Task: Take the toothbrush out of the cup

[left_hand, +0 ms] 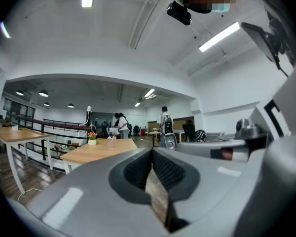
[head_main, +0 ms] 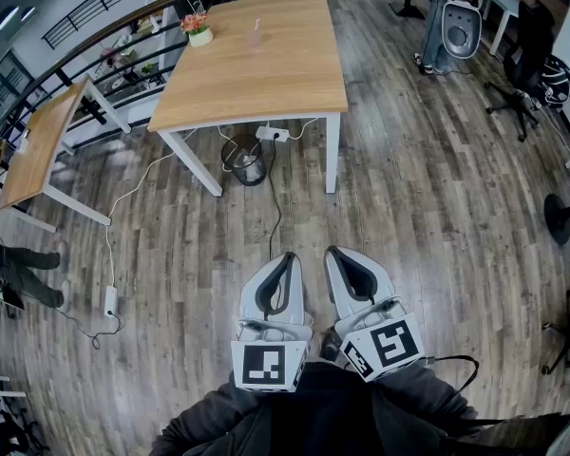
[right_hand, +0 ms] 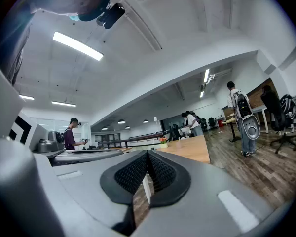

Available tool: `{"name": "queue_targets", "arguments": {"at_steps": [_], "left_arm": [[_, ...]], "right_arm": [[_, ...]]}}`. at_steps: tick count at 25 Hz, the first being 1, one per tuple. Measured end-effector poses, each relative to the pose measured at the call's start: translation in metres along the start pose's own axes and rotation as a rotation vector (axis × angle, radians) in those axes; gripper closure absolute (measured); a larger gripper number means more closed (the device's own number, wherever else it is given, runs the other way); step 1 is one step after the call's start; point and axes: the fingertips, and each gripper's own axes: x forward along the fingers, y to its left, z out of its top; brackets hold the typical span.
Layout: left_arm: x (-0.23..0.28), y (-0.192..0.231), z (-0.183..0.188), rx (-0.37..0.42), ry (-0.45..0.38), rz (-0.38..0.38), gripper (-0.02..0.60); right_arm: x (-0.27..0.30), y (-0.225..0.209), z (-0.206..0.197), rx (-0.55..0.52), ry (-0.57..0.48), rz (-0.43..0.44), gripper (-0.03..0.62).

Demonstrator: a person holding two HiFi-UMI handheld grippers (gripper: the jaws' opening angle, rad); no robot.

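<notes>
Close against the wearer's dark sleeves [head_main: 313, 416], two claws were held level and side by side over a wood-plank floor [head_main: 437, 217]. The left claw [head_main: 289, 257] was pictured with its jaws pressed together and nothing caught between them; only floor planks were seen through the slit behind the meeting tips. The right claw [head_main: 334, 253] was likewise closed on itself and empty, its marker cube turned slightly outward.

Ahead of the claws, a black cable [head_main: 274, 207] was laid across the planks towards a white power strip [head_main: 272, 134], which was placed under a white-legged table beside a dark wire wastebasket [head_main: 248, 162]. On the pale wooden tabletop [head_main: 256, 84], well apart from both claws, a small pinkish cup [head_main: 255, 38] was set near the far edge. A thin toothbrush [head_main: 257, 24] was stood upright in it, though it was too small for detail to be made out. Near the cup, at the far left corner, a flowerpot [head_main: 199, 32] with pink and orange blooms was placed.

To the left, a second table [head_main: 38, 145] was positioned along a dark railing [head_main: 95, 8]. Farther back on the right, a person [head_main: 439, 27] carrying a grey hard-shell backpack was caught standing, and a black office chair [head_main: 527, 60] was parked near the wall.
</notes>
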Motion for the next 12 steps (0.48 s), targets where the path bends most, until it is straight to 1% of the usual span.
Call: {"name": "queue_targets", "arguments": {"at_steps": [4, 12], "left_arm": [[0.028, 0.036, -0.002, -0.010, 0.009, 0.004, 0.574], [0.101, 0.114, 0.017, -0.009, -0.023, 0.017, 0.574]], "right_arm": [[0.045, -0.001, -0.003, 0.008, 0.008, 0.004, 0.594], [0.152, -0.012, 0.010, -0.005, 0.008, 0.024, 0.594]]}}
